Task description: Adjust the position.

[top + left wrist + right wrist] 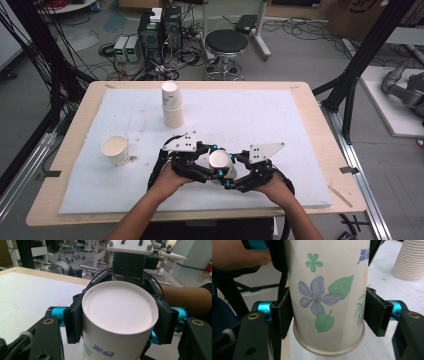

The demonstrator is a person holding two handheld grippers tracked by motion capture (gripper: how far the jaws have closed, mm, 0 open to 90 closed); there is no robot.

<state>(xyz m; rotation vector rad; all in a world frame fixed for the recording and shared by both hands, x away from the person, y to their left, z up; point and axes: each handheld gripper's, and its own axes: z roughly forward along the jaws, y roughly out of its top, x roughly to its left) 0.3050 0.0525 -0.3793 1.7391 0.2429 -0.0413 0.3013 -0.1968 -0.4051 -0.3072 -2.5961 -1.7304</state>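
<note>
A paper cup (220,161) printed with blue flowers and green leaves is held above the white mat (260,115), near the front, between both grippers. My left gripper (212,171) comes in from the left and is shut on it; in the left gripper view its pads (73,322) press both sides of the cup (120,307), whose white base faces the camera. My right gripper (231,175) comes in from the right. In the right gripper view its pads (283,312) clamp the cup (324,290) near its rim, which points down in that view.
A tall stack of paper cups (172,106) stands at the mat's back middle, also seen as ribbed rims (410,260). A single upright cup (116,149) sits at the left. The wooden table edge (320,120) borders the mat; a stool (226,42) stands beyond.
</note>
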